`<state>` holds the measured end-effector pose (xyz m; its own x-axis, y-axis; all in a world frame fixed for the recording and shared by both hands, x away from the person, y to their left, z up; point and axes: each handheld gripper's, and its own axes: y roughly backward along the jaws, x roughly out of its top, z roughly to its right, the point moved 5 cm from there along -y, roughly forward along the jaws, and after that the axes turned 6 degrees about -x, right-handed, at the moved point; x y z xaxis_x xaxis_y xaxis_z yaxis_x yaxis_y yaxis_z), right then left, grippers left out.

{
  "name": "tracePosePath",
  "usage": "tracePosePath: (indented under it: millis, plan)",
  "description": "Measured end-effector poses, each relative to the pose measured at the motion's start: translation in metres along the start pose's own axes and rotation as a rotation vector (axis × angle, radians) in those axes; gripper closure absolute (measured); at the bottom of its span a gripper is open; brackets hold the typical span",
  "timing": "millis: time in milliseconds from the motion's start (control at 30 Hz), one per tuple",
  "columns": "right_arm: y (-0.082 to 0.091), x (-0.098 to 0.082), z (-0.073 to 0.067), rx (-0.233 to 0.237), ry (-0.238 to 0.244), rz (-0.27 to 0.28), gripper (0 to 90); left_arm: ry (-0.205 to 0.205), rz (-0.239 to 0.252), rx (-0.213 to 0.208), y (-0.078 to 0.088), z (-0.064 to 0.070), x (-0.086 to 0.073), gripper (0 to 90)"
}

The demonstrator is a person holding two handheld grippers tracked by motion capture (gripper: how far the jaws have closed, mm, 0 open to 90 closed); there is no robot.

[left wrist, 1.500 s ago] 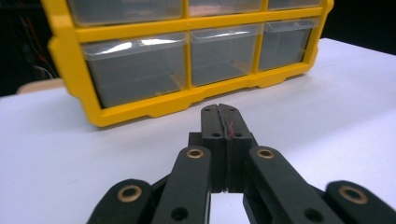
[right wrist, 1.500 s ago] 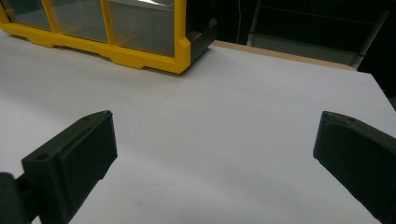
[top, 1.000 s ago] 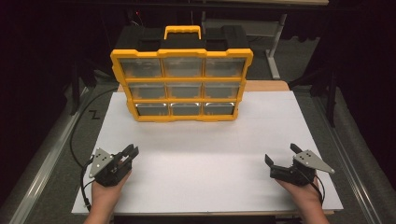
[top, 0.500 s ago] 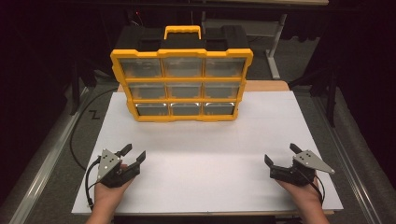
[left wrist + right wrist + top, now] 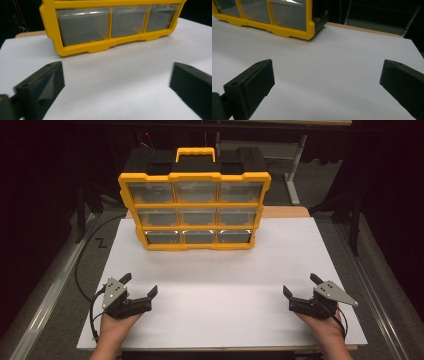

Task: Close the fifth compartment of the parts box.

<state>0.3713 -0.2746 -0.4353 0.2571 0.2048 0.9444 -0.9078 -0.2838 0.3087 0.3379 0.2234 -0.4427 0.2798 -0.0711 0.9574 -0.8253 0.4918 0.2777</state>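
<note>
While both hands rest low on the worktop [image 5: 220, 285]:
Organiser [image 5: 195, 210]: twelve o'clock, upright, long axis left-right, drawers facing the person.
Left hand-held gripper [image 5: 138, 287]: seven o'clock, jaws just spread apart, nothing between.
Right hand-held gripper [image 5: 301, 286]: five o'clock, jaws apart.

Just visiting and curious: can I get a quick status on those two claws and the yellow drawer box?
Left gripper just opened, empty. Right gripper open, empty. Yellow drawer organizer upright at the far side of the white table, untouched. Path between is bare.

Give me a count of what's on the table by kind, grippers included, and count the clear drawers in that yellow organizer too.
Yellow organizer: 1
Clear drawers: 9
Grippers: 2, left gripper and right gripper, both open with nothing between the jaws
Total: 12
</note>
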Motion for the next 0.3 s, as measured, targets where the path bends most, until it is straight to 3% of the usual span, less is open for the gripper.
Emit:
tracePosePath:
  millis: [300]
  plan:
    - [0.0006,0.0002,0.0005,0.001,-0.001,0.004,1.1,-0.014,0.010,-0.001,-0.0003,0.0024,0.0003,0.2]
